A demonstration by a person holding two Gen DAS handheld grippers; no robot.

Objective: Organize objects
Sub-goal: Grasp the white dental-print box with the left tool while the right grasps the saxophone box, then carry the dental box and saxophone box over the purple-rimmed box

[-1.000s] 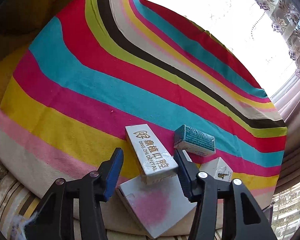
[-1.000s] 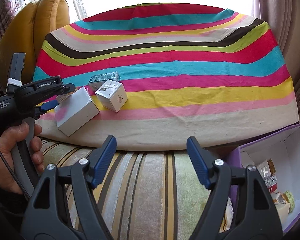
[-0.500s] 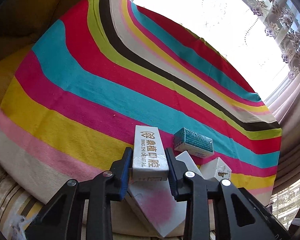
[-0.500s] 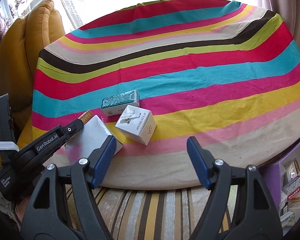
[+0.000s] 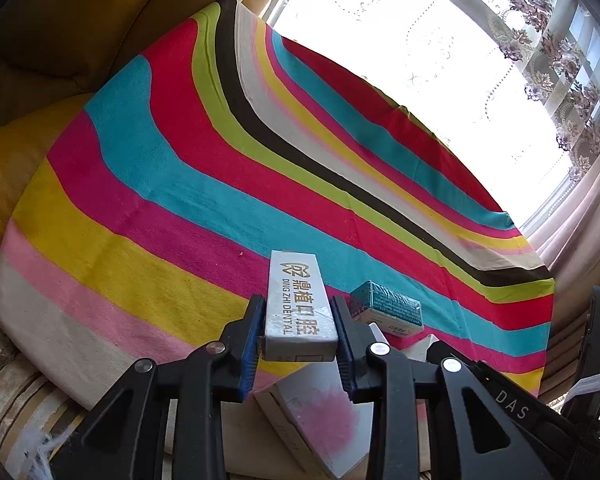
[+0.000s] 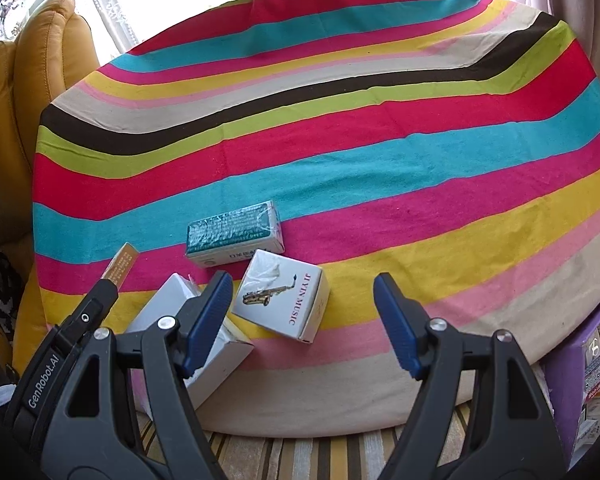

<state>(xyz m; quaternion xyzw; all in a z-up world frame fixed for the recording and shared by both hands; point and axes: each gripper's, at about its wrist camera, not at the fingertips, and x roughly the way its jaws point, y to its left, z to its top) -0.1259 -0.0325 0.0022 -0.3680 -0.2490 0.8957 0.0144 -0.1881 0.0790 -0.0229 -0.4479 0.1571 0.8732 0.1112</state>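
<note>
My left gripper (image 5: 298, 330) is shut on a long white dental box (image 5: 298, 304) and holds it above a larger white box (image 5: 320, 416) on the striped cloth. Its gold end shows in the right wrist view (image 6: 121, 266). A teal box (image 5: 386, 309) lies just beyond; it also shows in the right wrist view (image 6: 234, 232). My right gripper (image 6: 302, 320) is open and empty, hovering near a white music box (image 6: 284, 300) with a saxophone picture. The larger white box (image 6: 188, 344) sits behind its left finger.
The striped cloth (image 6: 340, 152) covers a round table. A yellow sofa (image 6: 32, 64) stands at the left. A purple box (image 6: 568, 380) holding small packets sits at the lower right. A striped rug (image 6: 300, 456) lies below the table edge.
My left gripper closed on the dental box and lifted it off the larger white box. My right gripper moved forward over the table edge toward the music box.
</note>
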